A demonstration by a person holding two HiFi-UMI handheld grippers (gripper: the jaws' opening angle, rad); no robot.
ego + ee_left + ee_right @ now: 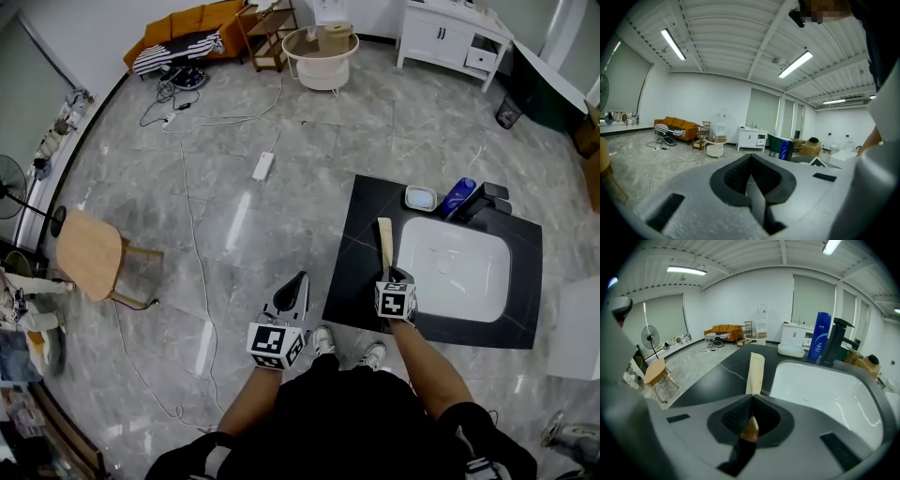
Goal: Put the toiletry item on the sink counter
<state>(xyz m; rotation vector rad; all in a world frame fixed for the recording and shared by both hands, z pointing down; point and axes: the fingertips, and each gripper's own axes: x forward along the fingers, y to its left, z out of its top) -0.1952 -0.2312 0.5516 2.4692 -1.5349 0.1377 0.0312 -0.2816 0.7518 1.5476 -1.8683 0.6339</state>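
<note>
The toiletry item [385, 244] is a long, flat, cream-coloured tube. My right gripper [389, 276] is shut on its near end. In the right gripper view the tube [755, 372] sticks out forward from the gripper [751, 405], low over the black sink counter [712, 380] and just left of the white basin [825, 390]. Whether its far end touches the counter I cannot tell. My left gripper [296, 281] hangs over the floor to the counter's left. In the left gripper view it [751, 174] is shut with nothing between its jaws.
At the counter's [361, 272] back stand a soap dish [420, 198], a blue bottle [458, 196] and a black faucet [485, 200]. A wooden chair [90, 254] stands on the left. A power strip [263, 166] and cables lie on the floor. A white box [576, 328] sits on the right.
</note>
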